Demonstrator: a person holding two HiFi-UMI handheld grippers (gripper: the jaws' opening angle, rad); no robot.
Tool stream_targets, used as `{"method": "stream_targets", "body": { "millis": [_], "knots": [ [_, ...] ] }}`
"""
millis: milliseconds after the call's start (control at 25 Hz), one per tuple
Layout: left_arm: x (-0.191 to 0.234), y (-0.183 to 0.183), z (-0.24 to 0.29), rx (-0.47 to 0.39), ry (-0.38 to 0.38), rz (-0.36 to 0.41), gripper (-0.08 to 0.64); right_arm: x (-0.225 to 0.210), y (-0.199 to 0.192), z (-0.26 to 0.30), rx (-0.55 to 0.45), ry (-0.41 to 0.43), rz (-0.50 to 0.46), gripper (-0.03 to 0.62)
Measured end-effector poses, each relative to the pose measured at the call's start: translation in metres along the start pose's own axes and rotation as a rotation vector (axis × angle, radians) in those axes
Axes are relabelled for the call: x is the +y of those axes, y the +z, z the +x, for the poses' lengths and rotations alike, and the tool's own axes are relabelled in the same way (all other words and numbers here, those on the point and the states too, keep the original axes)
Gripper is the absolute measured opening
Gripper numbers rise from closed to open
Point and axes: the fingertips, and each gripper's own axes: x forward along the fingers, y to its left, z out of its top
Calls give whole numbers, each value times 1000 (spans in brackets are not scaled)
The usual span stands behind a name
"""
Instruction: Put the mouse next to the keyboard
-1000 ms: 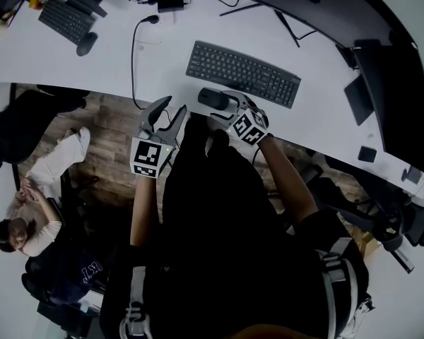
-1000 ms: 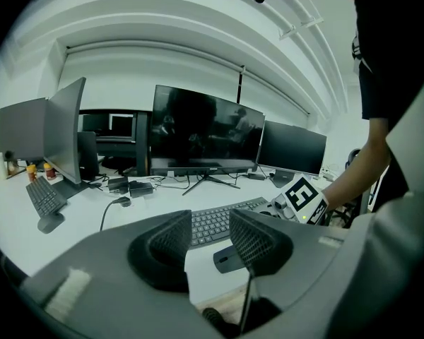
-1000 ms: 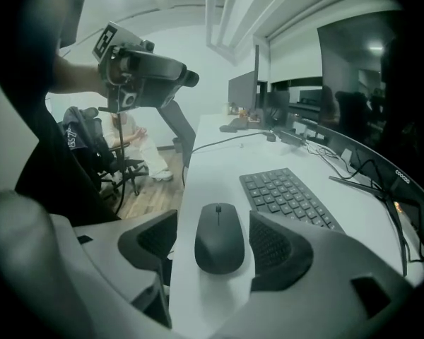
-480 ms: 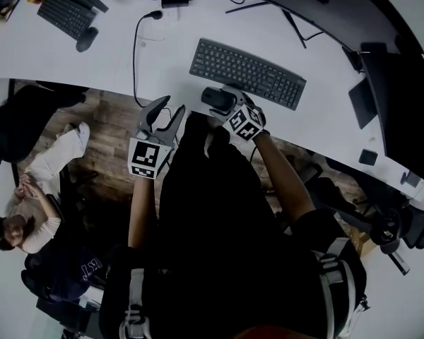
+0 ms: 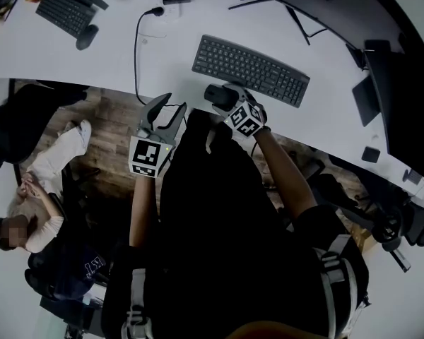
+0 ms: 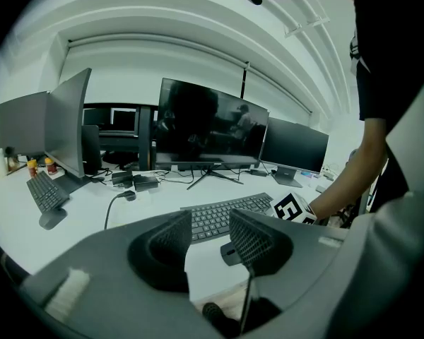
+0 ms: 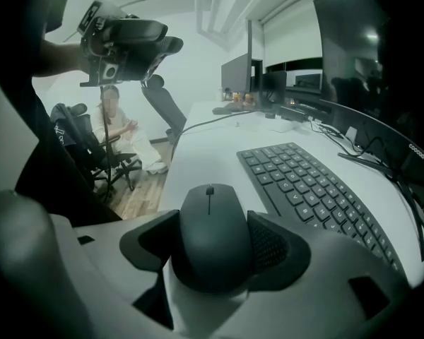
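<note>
At the desk point(image 5: 92, 55) edge, right gripper point(image 7: 213, 242) jaws closing against the mouse point(image 7: 209, 207).
Keyboard point(image 7: 304, 189) just beside; left gripper point(image 6: 210, 226) spread, empty.

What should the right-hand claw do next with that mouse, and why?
Probably finish the squeeze before lifting: the jaws of the right gripper are closing with the dark grey computer mouse between them, pads against its sides, while it sits on the white desk by the black keyboard.

The white desk point(image 5: 162, 62) carried a dark keyboard point(image 5: 251, 70) with a mouse point(image 5: 218, 96) just beside it near the front edge, while a second keyboard point(image 5: 63, 13), second mouse point(image 5: 86, 38) and black cable point(image 5: 135, 55) lay farther left.
</note>
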Motion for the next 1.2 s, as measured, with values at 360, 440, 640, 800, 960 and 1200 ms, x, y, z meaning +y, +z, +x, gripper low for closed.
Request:
{"method": "stream_targets", "body": {
  "millis": [360,440,640,800,960,1200],
  "knots": [
    [6,3,2,-1,-14,13,166,1,1,2,2,-5,7,298],
    [7,4,2,-3,-17,17,166,1,0,2,4,-4,9,298],
    [6,9,-1,-6,-30,30,166,-1,1,2,14,-6,15,296],
    [9,9,-4,-2,-38,38,166,-1,1,2,22,-14,24,295],
    [14,10,-3,-5,-41,41,166,-1,2,3,30,-18,28,295],
    [17,18,0,-13,-44,55,166,-2,4,2,27,-16,43,295]
  ]
}}
